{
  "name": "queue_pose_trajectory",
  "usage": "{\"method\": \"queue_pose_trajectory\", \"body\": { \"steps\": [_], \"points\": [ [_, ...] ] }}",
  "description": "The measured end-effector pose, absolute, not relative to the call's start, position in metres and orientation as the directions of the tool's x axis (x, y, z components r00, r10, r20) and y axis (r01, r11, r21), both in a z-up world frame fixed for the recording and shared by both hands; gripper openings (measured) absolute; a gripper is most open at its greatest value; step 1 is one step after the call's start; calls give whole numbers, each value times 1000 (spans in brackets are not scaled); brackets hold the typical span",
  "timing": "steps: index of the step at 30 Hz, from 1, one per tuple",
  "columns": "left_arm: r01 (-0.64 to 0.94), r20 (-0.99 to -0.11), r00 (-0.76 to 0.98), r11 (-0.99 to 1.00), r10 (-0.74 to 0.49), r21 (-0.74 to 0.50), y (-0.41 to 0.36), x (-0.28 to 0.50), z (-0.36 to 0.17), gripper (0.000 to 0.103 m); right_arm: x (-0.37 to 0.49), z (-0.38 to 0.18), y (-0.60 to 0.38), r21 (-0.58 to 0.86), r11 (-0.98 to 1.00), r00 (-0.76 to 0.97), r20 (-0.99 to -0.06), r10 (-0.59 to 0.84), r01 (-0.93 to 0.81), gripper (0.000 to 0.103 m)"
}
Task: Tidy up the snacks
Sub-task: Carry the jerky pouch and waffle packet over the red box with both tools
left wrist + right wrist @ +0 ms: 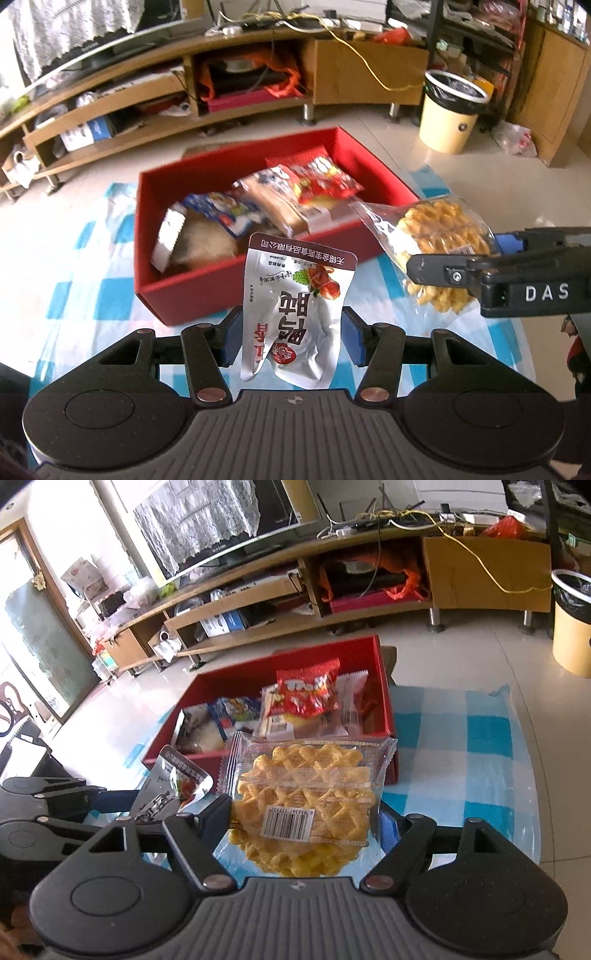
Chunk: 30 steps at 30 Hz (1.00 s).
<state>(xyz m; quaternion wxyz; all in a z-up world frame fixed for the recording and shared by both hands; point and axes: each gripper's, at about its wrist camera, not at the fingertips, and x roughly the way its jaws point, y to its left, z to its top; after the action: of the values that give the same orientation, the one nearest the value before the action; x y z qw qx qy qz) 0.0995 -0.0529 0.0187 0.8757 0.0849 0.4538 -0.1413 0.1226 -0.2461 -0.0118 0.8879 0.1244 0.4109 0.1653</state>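
My left gripper is shut on a silver snack pouch with red print, held upright just in front of the red box. My right gripper is shut on a clear-wrapped yellow waffle pack, held above the cloth near the box's front right corner; it also shows in the left wrist view. The red box holds several snack packets, among them a red packet and a blue one. The pouch and left gripper show at the right wrist view's left.
The box sits on a blue-and-white checked cloth over a glass table. Behind is tiled floor, a long wooden TV stand with clutter, and a yellow waste bin at right.
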Motion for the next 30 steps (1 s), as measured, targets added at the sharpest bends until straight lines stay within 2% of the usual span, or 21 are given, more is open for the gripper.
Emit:
{"method": "queue_pose_trajectory", "body": {
  "steps": [15, 30],
  "points": [
    [215, -741, 662, 976, -114, 42, -44, 144, 50, 62, 161, 18, -247, 362, 911, 715, -583, 386, -197, 77],
    [162, -733, 678, 984, -61, 68, -43, 182, 46, 62, 193, 21, -246, 348, 915, 742, -555, 376, -204, 77]
  ]
}}
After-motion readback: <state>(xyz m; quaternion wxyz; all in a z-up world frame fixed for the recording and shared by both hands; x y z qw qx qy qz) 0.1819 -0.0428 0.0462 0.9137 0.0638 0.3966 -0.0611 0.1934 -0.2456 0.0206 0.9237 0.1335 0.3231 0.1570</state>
